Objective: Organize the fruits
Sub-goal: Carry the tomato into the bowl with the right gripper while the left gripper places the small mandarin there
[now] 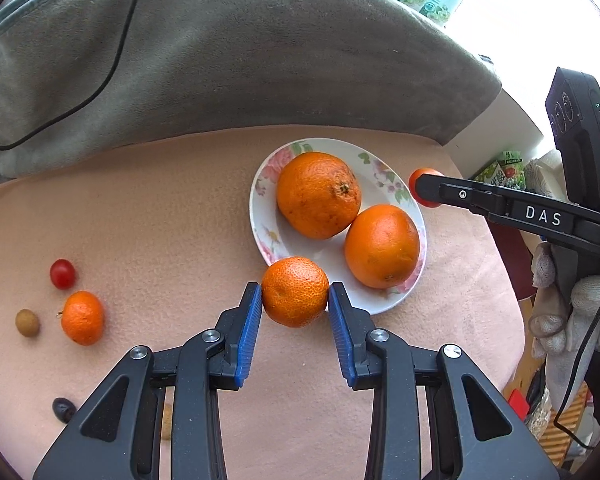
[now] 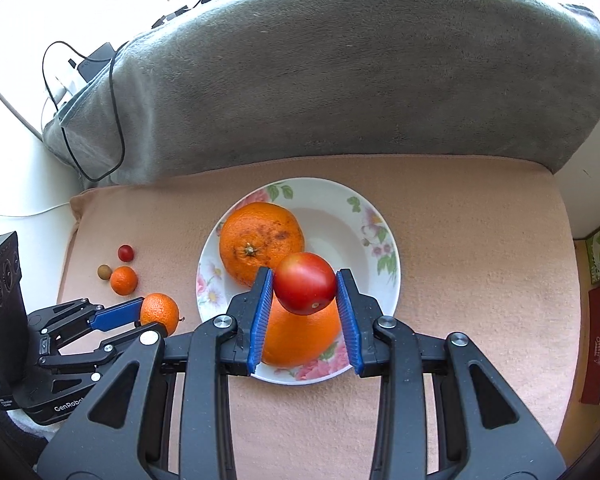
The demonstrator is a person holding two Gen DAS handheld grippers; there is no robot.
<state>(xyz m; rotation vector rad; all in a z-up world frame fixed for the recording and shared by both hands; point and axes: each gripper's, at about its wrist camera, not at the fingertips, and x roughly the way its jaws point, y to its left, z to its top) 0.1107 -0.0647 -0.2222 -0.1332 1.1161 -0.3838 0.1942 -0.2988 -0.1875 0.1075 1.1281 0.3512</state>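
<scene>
A floral white plate on the peach cloth holds two big oranges; they also show in the right wrist view. My left gripper is shut on a small mandarin at the plate's near-left rim. My right gripper is shut on a red tomato held above the plate. Its fingers reach in from the right in the left wrist view.
Left of the plate lie a small mandarin, a cherry tomato, a brown longan and a dark fruit. A grey blanket rises behind, with a black cable over it.
</scene>
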